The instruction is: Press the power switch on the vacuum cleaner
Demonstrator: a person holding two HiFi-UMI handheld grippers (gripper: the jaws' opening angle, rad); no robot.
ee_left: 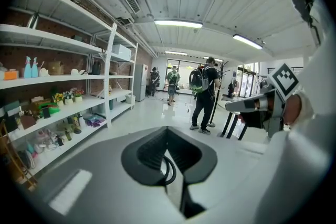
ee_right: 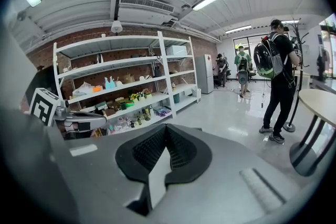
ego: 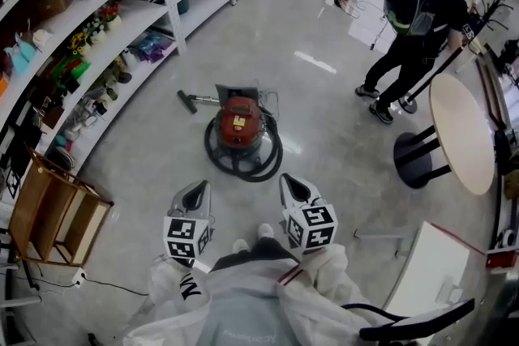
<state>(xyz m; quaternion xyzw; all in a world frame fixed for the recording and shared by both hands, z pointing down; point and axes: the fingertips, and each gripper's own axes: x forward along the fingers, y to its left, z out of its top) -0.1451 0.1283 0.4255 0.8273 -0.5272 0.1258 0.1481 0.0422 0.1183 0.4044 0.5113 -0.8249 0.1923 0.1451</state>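
Observation:
The red vacuum cleaner (ego: 239,126) stands on the pale floor a little ahead of my feet, its black hose (ego: 268,162) coiled round it and a floor nozzle (ego: 187,101) lying to its left. I cannot make out its power switch. My left gripper (ego: 197,189) and right gripper (ego: 292,182) are held side by side short of the hose and touch nothing. Both point forward and level. Seen from the left gripper view, the left gripper (ee_left: 168,131) has its jaws together with nothing held. The right gripper (ee_right: 167,128) likewise has its jaws together, holding nothing.
White shelves (ego: 122,20) with small items line the left wall, with a wooden crate (ego: 53,215) at their near end. A round table (ego: 462,134) stands at the right, a person with a backpack (ego: 413,12) beside it. A white panel (ego: 430,271) lies at lower right.

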